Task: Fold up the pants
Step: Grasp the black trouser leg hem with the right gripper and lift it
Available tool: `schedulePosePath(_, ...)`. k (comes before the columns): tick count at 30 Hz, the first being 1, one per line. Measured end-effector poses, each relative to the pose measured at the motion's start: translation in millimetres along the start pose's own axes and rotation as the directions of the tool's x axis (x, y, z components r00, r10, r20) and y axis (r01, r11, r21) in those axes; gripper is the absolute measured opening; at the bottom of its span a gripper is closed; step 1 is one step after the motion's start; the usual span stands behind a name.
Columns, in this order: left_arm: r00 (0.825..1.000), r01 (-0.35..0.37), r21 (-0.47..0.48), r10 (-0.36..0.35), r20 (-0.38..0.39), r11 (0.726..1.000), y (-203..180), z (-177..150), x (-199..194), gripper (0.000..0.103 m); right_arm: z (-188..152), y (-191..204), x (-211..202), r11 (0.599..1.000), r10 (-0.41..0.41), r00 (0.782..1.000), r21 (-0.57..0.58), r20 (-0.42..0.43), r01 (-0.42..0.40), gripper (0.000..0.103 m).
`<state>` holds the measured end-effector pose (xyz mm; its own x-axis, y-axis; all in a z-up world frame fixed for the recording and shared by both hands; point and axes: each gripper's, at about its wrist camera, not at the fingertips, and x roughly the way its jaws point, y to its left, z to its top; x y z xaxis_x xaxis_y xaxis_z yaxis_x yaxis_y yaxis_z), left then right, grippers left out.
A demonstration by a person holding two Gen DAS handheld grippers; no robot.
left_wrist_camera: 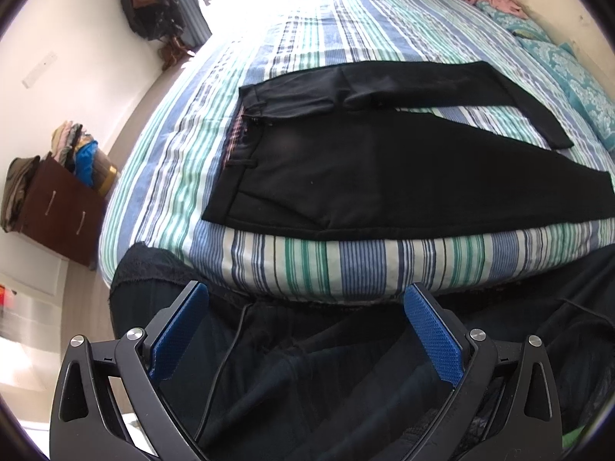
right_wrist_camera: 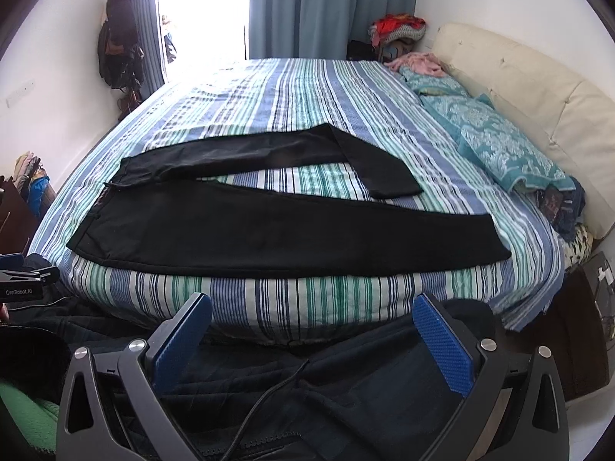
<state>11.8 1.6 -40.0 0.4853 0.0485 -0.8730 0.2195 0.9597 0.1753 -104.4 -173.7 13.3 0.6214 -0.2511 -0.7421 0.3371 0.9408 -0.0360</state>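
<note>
Black pants (left_wrist_camera: 384, 176) lie spread flat on the striped bed (left_wrist_camera: 307, 265), waistband to the left, legs apart and running right. The far leg bends back toward me at its end. The pants also show in the right wrist view (right_wrist_camera: 269, 230). My left gripper (left_wrist_camera: 307, 307) is open and empty, held below the bed's near edge, apart from the pants. My right gripper (right_wrist_camera: 313, 315) is open and empty, also below the near edge. Part of the left gripper (right_wrist_camera: 27, 280) shows at the left edge of the right wrist view.
Teal pillows (right_wrist_camera: 499, 146) and a cream headboard (right_wrist_camera: 538, 88) lie at the right. A brown dresser (left_wrist_camera: 61, 211) with piled clothes stands left of the bed. Dark clothing and a cable (right_wrist_camera: 269, 395) hang under the grippers. Curtains (right_wrist_camera: 330, 7) hang behind the bed.
</note>
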Motion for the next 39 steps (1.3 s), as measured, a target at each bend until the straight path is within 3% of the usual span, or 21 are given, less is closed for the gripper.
schedulePosePath(2, 0.999, -0.005, -0.023, 0.006, 0.041, 1.000, 4.6, 14.6, -1.7, 0.102, 16.6, -2.0, -18.2, 0.999, -0.014, 0.985, -0.028, 0.170, 0.019, 0.103)
schedulePosePath(4, 0.995, 0.021, -0.041, -0.017, 0.098, 0.999, 5.3, 32.2, -6.7, 0.102, 34.7, -3.3, -36.5, 0.998, -0.010, 0.932, -0.061, 0.361, 0.035, 0.103)
schedulePosePath(5, 0.992, 0.029, -0.047, -0.023, 0.127, 0.998, 4.2, 41.0, -9.7, 0.102, 41.6, -5.6, -38.7, 0.996, 0.015, 0.902, -0.085, 0.431, 0.024, 0.103)
schedulePosePath(6, 0.988, 0.035, -0.050, -0.027, 0.152, 0.998, 2.2, 49.6, -12.2, 0.102, 48.5, -8.2, -31.2, 0.993, 0.055, 0.888, -0.120, 0.457, 0.000, 0.103)
schedulePosePath(7, 0.985, 0.039, -0.052, -0.030, 0.173, 0.998, -0.3, 57.7, -14.1, 0.102, 56.6, -10.5, -11.8, 0.986, 0.102, 0.903, -0.162, 0.418, -0.036, 0.103)
schedulePosePath(9, 0.979, 0.051, -0.053, -0.039, 0.202, 0.997, -6.3, 70.0, -17.6, 0.102, 71.1, -16.7, 56.5, 0.967, 0.135, 0.978, -0.236, 0.160, -0.095, 0.103)
schedulePosePath(10, 0.976, 0.059, -0.052, -0.047, 0.212, 0.997, -8.7, 73.9, -19.0, 0.102, 70.8, -25.2, 90.5, 0.962, 0.121, 0.990, -0.255, 0.071, -0.099, 0.099)
schedulePosePath(12, 0.974, 0.073, -0.044, -0.062, 0.218, 0.996, -13.6, 75.8, -18.8, 0.102, 67.8, -51.3, 139.4, 0.959, 0.090, 0.996, -0.271, 0.016, -0.082, 0.086)
schedulePosePath(14, 0.978, 0.065, -0.028, -0.058, 0.198, 0.997, -20.1, 74.0, -11.6, 0.102, 71.7, -79.1, 185.6, 0.960, 0.039, 0.998, -0.276, -0.041, -0.049, 0.085)
schedulePosePath(15, 0.983, 0.055, -0.021, -0.050, 0.179, 0.998, -23.2, 72.2, -5.7, 0.102, 76.0, -93.7, 207.0, 0.962, 0.022, 0.998, -0.271, -0.064, -0.039, 0.077)
schedulePosePath(17, 0.991, 0.046, -0.017, -0.044, 0.126, 0.999, -28.4, 68.4, 6.6, 0.102, 88.0, -117.8, 243.5, 0.969, 0.040, 0.992, -0.238, -0.119, -0.068, 0.068)
schedulePosePath(20, 0.997, 0.067, -0.043, -0.065, 0.050, 0.997, -30.3, 68.0, 23.3, 0.102, 102.6, -133.8, 291.0, 0.965, 0.149, 0.968, -0.185, -0.204, -0.188, 0.058)
schedulePosePath(23, 0.998, 0.055, -0.043, -0.054, 0.023, 0.998, -35.5, 71.6, 31.6, 0.102, 105.7, -125.2, 330.9, 0.945, 0.136, 0.955, -0.256, -0.263, -0.205, 0.051)
schedulePosePath(26, 1.000, 0.024, -0.021, -0.024, 0.009, 1.000, -42.6, 75.8, 39.7, 0.102, 99.6, -118.2, 361.6, 0.904, 0.083, 0.952, -0.379, -0.296, -0.197, 0.049)
schedulePosePath(28, 1.000, 0.015, -0.008, -0.015, -0.010, 1.000, -47.6, 77.7, 46.7, 0.102, 97.7, -123.2, 374.1, 0.887, 0.064, 0.950, -0.419, -0.306, -0.195, 0.028)
schedulePosePath(29, 1.000, 0.013, -0.001, -0.013, -0.021, 1.000, -50.6, 79.1, 50.9, 0.102, 99.7, -127.3, 374.1, 0.884, 0.076, 0.951, -0.420, -0.299, -0.203, 0.024)
schedulePosePath(30, 0.999, 0.011, 0.006, -0.011, -0.030, 1.000, -53.5, 80.4, 54.9, 0.102, 104.0, -130.3, 370.3, 0.886, 0.072, 0.960, -0.425, -0.272, -0.187, 0.014)
schedulePosePath(32, 0.999, 0.007, 0.022, -0.006, -0.044, 1.000, -60.3, 83.6, 62.9, 0.102, 120.6, -139.4, 360.4, 0.902, 0.071, 0.974, -0.403, -0.217, -0.155, 0.013)
schedulePosePath(35, 0.998, 0.006, 0.053, -0.003, -0.059, 0.999, -74.1, 92.1, 74.6, 0.102, 160.4, -161.4, 352.0, 0.924, 0.001, 0.993, -0.381, -0.119, -0.047, 0.013)
schedulePosePath(39, 0.998, 0.034, 0.075, -0.029, -0.062, 0.997, -92.9, 109.2, 83.7, 0.102, 235.0, -202.6, 376.0, 0.934, -0.151, 0.988, -0.332, -0.029, 0.133, 0.012)
